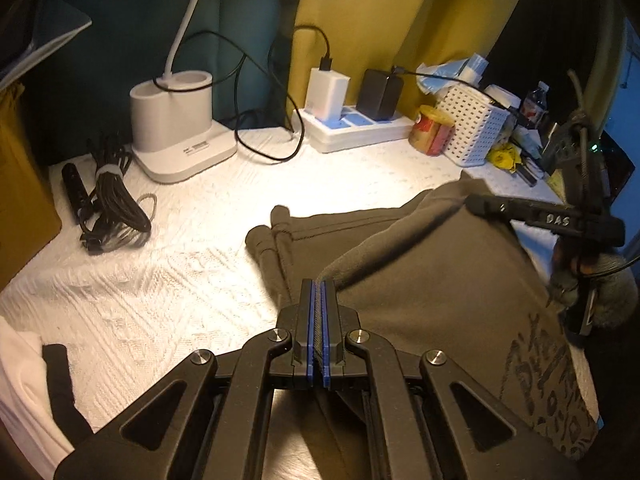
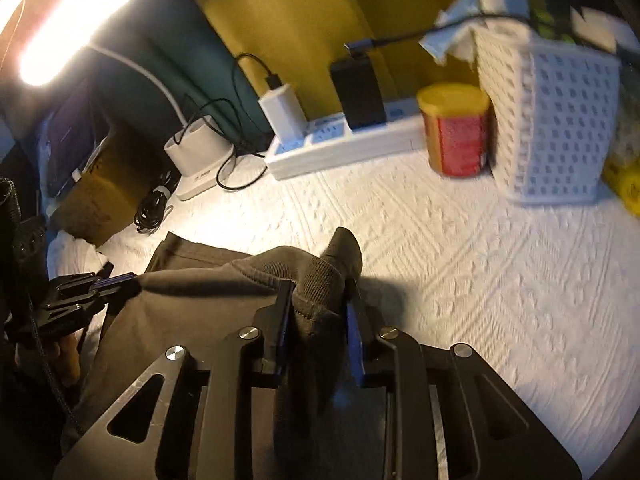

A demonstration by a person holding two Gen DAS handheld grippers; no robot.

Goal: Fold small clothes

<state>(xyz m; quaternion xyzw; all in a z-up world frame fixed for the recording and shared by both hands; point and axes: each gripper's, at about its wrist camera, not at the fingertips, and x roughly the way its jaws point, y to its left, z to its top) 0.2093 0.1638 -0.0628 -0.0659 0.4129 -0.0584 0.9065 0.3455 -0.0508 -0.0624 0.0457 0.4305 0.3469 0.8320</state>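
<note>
- Left wrist view: left tool (image 1: pixel 319 286) is clamped tight on the near-left edge of the olive garment (image 1: pixel 420 280).
- Right tool (image 2: pixel 320 300) straddles the ribbed cuff, jaws partly closed with cloth between them; whether they pinch it I cannot tell.
- Garment lies on the white counter (image 2: pixel 460 280), long axis running between the tools.
- Open room lies ahead; basket (image 2: pixel 552 128) and can (image 2: pixel 456 132) bound the far right.

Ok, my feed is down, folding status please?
Left gripper shut on garment edge. Right gripper clamped on bunched ribbed hem. Coiled cable off to the side, clear.

Two close, downward wrist views, shared garment (image 1: pixel 420 272)
</note>
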